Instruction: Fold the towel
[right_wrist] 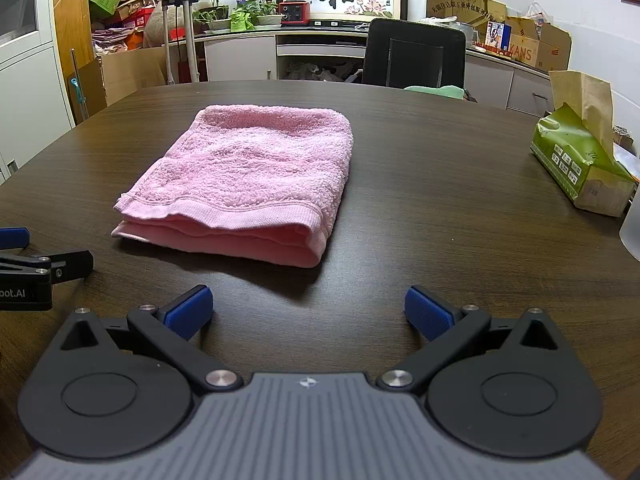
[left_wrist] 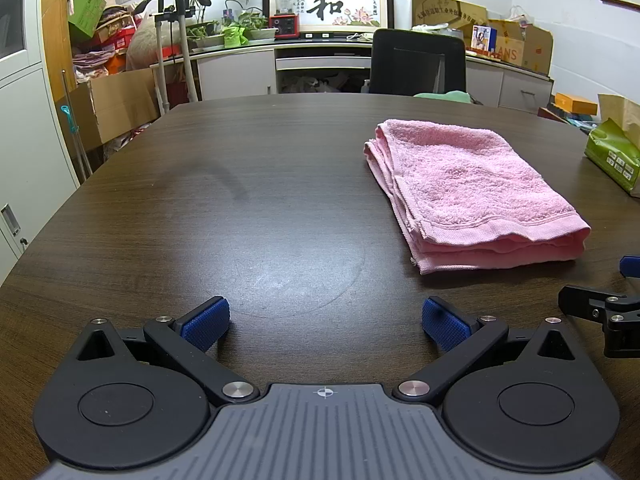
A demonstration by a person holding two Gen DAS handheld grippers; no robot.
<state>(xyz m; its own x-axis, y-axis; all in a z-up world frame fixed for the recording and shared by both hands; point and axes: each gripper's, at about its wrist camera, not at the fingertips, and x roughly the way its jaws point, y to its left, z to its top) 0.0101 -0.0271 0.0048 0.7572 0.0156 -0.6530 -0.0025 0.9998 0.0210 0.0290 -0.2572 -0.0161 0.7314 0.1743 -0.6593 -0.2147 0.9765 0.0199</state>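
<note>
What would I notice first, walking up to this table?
A pink towel, already folded into a thick pad, lies alone in the middle of the dark table. Nearest the cameras, the left gripper and right gripper both stand open with blue pads, short of the towel and touching nothing. To the right, near the table's edge, sits a green tissue pack.

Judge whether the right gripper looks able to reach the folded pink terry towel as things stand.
Probably yes: the right gripper is open, and only bare dark wooden table lies between it and the folded pink terry towel.
</note>
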